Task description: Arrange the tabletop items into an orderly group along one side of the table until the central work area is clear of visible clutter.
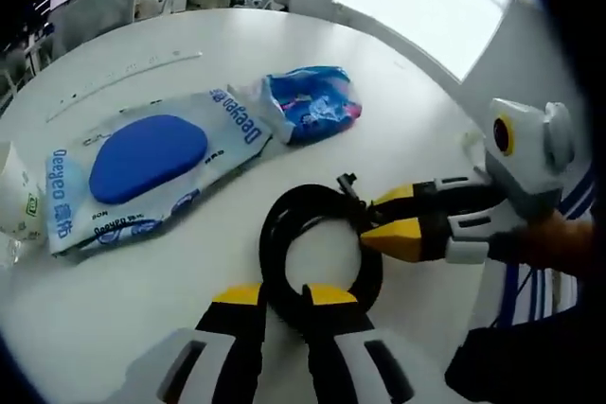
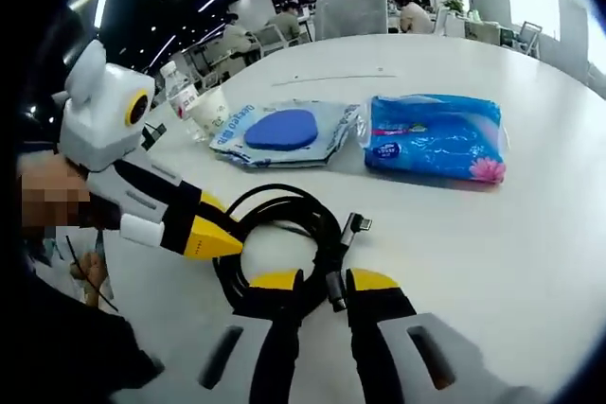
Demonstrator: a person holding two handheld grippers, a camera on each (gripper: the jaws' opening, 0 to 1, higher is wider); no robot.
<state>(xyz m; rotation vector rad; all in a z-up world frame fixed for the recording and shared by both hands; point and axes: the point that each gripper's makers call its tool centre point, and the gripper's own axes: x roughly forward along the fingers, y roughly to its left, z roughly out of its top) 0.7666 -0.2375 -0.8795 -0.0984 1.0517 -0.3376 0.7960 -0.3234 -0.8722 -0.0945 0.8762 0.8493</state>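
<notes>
A glossy black coiled cable (image 1: 312, 253) lies on the smooth white table (image 1: 398, 101). The left gripper (image 1: 284, 295) and right gripper (image 2: 324, 281) each pinch its rim from opposite sides. Beyond the cable sit a flat crinkly wipes pack (image 1: 151, 163) and a puffy blue tissue pack (image 2: 436, 137), with bare tabletop around them.

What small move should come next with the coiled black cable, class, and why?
Probably carry the coiled black cable toward the wet-wipes pack and blue tissue pack. Both sets of tongs, the left gripper and right gripper, already pinch the coil from opposite sides, and it lies apart from the two packs grouped farther up the white table.
</notes>
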